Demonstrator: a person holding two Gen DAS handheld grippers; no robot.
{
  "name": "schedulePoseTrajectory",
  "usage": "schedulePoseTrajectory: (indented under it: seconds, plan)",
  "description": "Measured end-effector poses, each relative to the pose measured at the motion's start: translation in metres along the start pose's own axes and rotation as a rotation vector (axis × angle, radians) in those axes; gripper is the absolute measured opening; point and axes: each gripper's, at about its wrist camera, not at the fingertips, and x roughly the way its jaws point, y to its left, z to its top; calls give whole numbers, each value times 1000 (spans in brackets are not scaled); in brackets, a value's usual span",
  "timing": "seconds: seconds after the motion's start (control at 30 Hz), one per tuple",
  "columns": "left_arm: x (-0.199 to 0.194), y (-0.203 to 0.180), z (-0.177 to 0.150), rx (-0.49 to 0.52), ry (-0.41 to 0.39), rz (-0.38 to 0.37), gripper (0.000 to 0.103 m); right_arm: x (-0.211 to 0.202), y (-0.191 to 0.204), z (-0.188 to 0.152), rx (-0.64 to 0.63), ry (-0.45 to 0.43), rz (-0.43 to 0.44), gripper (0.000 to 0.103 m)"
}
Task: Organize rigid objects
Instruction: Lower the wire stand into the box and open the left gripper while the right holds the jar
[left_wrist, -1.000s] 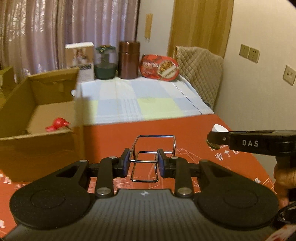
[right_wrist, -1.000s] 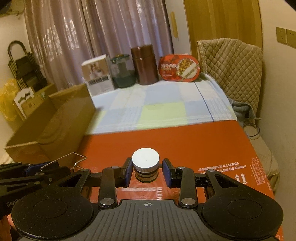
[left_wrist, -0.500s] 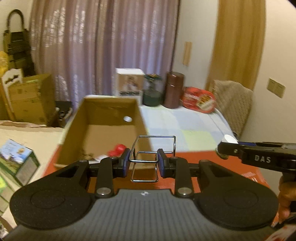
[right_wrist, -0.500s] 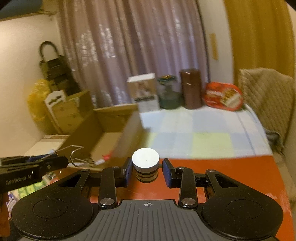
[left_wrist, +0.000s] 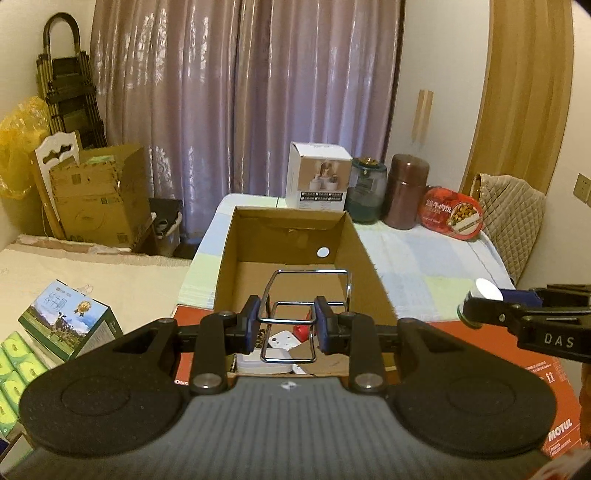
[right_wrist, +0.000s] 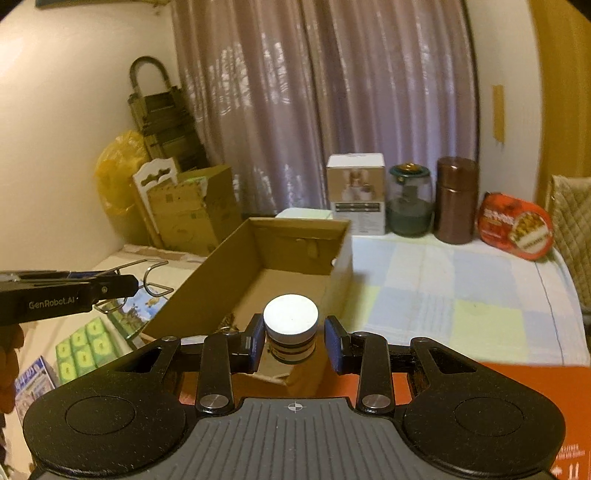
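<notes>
Cardboard makes up the biggest thing here: an open brown cardboard box that stands on the table, its far end by the checked cloth. A red toy and white flat pieces lie at the near end of its floor.

The left gripper pinches a shiny bent-wire metal rack between its blue pads and holds it up over the near end of the box.

The right gripper holds a small jar with a white round lid up over the near right corner of the box. Its left pad touches the jar. A small gap shows by the right pad, so I cannot tell how tight the hold is.

I think this is the putting-away step. Next, each thing should go down low inside the box, and then the pads should spread. The rack should stay away from the red toy.
</notes>
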Motion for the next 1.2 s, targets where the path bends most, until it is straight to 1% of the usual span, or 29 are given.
schedulePoseTrajectory:
  seconds: [0.13,0.33,0.53,0.83,1.2]
  plan:
    - [20,11,4,22,30,6,26,26,3,5,-21,31,15,31]
    - [62,21,9,37,74,8,26,72,2,11,-22,96,40,31]
    - [95,26,12,44,104,11,26,102,0,15,-43,137,40,31]
    - [123,22,13,80,143,3,26,133,-1,12,-29,196,42,31]
    - [140,24,15,102,167,6,26,146,5,11,-36,216,51,31]
